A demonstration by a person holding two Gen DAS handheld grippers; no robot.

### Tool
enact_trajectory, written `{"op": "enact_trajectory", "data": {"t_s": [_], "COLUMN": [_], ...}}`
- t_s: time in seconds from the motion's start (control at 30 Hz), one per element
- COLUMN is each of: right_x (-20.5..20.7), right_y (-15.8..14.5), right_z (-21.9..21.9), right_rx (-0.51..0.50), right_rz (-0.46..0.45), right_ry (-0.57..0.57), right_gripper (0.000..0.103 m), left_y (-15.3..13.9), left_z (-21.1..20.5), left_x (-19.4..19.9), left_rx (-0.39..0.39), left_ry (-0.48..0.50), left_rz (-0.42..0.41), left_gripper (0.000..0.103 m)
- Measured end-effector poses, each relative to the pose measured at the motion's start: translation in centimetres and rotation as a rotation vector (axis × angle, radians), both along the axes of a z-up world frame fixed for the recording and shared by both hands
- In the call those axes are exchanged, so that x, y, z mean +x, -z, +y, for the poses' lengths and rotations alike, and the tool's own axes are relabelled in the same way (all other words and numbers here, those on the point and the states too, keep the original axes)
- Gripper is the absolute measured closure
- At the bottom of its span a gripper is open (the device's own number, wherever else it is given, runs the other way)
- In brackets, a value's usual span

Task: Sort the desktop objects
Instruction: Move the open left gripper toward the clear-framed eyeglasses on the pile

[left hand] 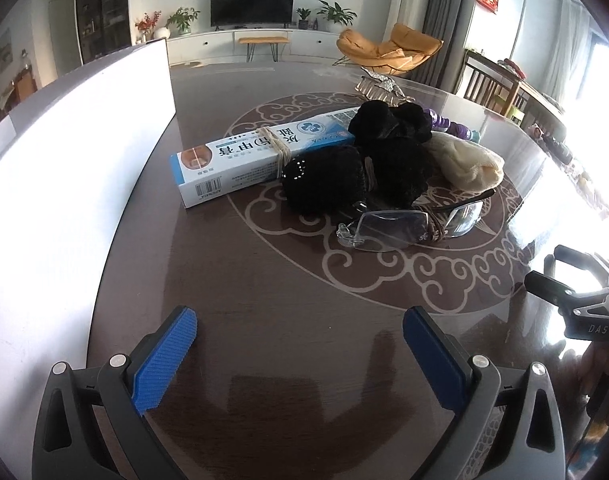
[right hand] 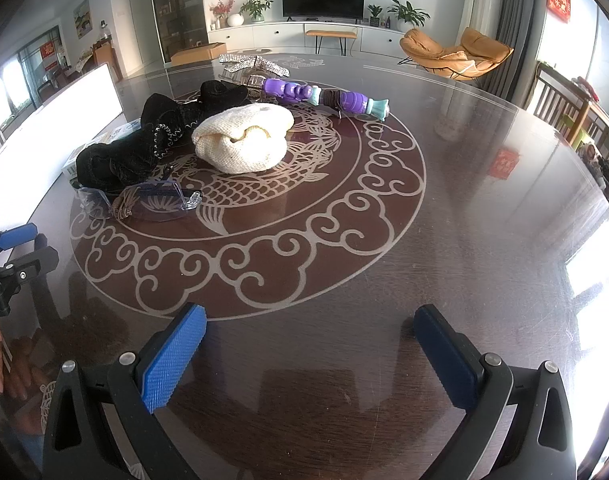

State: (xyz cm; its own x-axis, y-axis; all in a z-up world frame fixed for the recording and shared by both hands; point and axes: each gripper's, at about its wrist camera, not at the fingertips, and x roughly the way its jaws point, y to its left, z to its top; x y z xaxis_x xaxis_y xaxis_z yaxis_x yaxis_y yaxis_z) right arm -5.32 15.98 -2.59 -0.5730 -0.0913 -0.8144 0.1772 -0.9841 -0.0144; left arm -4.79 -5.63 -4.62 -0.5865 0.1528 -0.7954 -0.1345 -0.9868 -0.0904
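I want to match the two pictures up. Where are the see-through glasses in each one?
Left wrist view: the glasses lie right of centre, in front of the black cloth pile.
Right wrist view: the glasses lie at the left, in front of the same black cloth pile.
Shared landmark: the cream cloth bundle behind the glasses in both views.

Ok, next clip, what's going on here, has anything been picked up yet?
Nothing yet. Both grippers hang open and empty over the dark table, the left gripper near the white box, the right gripper beside it. The pile is untouched: a toothpaste carton, black cloth items, a cream knit piece, clear glasses and a purple toy.
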Motion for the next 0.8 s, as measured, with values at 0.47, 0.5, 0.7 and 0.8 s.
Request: {"op": "enact_trajectory", "data": {"t_s": [0.47,0.5,0.7,0.8], "right_x": [0.03,0.04,0.06,0.07], "right_y": [-0.06,-0.02,-0.02,-0.03], "right_z": [0.02,0.02,0.02,0.03], "right_rx": [0.000,0.000,0.000,0.000], "right_rz": [0.000,0.000,0.000,0.000], "right_ry": [0.000,-0.001,-0.001,-0.001], "right_gripper": [0.000,0.000,0.000,0.000], "left_y": [-0.07,-0.06,-0.14,-0.17], "left_z": [0.32,0.38,0.25,0.21], "left_x": [0.28,0.28,0.36,0.39], "left_rx": [-0.048,-0.052,-0.038,-0.033], "left_ry": [0.002,0.003,0.002,0.002], "left_rz": [-0.009,-0.010,-0.007,-0.006], "left_gripper": [0.000,0.000,0.000,0.000]}}
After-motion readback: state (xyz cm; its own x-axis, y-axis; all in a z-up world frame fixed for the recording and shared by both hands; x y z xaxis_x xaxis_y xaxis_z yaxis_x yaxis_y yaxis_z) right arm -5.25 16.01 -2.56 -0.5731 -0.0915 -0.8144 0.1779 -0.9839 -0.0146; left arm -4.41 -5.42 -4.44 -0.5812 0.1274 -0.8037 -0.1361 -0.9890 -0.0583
